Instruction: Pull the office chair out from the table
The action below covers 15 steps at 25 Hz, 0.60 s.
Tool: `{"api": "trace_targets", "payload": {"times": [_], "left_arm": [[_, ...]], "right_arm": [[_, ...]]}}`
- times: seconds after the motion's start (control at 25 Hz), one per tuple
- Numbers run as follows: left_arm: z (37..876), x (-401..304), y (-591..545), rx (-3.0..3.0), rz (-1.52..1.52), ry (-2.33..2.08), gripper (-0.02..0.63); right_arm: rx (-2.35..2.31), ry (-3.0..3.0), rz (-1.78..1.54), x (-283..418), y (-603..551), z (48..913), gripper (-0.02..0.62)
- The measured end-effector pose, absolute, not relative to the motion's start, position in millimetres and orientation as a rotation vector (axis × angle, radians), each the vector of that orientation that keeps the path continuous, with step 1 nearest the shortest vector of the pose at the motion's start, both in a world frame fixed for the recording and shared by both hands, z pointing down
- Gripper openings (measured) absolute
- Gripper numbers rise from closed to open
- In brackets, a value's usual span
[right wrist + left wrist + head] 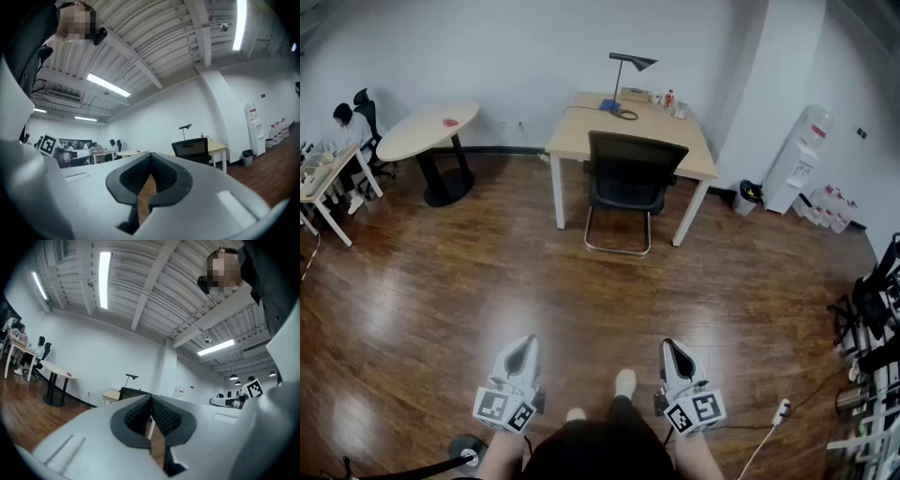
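Note:
A black office chair with a chrome sled base is tucked under the near side of a light wooden table across the room. In the right gripper view the chair shows far ahead beside the table. The left gripper view catches only the chair's top edge past the jaws. My left gripper and right gripper are held level near my body, well short of the chair. Both are shut with nothing between their ribbed pads.
A black desk lamp and small bottles stand on the table. A round table sits at the left, with a person seated at a desk beyond it. A water dispenser and bin stand at the right; equipment racks and a cable line the right edge.

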State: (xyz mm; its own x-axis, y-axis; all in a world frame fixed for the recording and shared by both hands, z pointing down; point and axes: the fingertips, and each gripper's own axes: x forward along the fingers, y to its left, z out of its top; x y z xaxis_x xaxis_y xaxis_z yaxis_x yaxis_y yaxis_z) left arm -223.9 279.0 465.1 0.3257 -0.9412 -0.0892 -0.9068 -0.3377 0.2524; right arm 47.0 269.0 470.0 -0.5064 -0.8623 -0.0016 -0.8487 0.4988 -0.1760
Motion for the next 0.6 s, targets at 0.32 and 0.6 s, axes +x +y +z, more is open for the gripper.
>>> {"api": "trace_targets", "payload": {"times": [0.32,0.6], "left_arm": [[473.1,-202.9,239.2,2.409,-0.32,-1.72,0.002],[475.6,-161.5,168.4,2.411,-0.281,-1.707,0.002]], "right_arm": [[-1.446,2.658,-0.27,61.2,231.5,473.4,0.014],[-1.406,2.661,-0.245,87.5,165.4,464.5,0.014]]}}
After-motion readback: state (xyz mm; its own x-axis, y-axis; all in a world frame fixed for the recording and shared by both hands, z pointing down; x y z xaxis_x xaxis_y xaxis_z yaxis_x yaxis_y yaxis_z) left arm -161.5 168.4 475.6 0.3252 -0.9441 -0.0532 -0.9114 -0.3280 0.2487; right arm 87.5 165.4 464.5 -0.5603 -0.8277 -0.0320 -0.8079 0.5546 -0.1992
